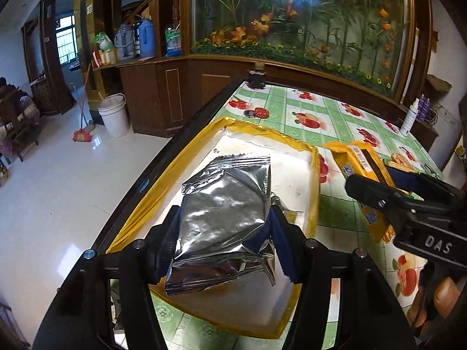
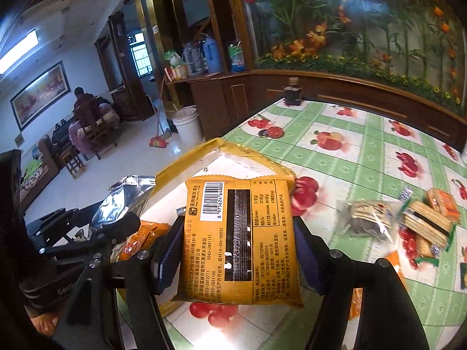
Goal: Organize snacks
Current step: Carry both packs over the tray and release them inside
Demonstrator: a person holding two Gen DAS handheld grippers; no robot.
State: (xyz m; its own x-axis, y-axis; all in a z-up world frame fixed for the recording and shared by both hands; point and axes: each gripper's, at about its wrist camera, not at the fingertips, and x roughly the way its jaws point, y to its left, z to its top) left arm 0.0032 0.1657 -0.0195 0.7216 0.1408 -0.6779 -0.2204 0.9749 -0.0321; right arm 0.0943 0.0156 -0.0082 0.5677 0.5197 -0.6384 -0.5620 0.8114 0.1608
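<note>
My left gripper [image 1: 223, 242] is shut on a silver foil snack packet [image 1: 224, 218] and holds it over a shallow white tray with a yellow rim [image 1: 297, 169]. My right gripper [image 2: 238, 250] is shut on a yellow snack packet [image 2: 239, 239] with a barcode, held just right of the tray [image 2: 233, 148]. In the left wrist view the right gripper [image 1: 408, 204] and its yellow packet [image 1: 359, 160] show at the right. In the right wrist view the left gripper [image 2: 96, 233] and the silver packet [image 2: 122, 201] show at the left, with an orange packet [image 2: 146, 236] beneath.
Several loose snack packets [image 2: 420, 221] lie on the fruit-patterned tablecloth [image 2: 350, 157] at the right. A dark jar [image 2: 292, 93] stands at the far table edge and a white bottle [image 1: 408, 119] at the far right. The table's left edge [image 1: 163, 157] drops to the floor.
</note>
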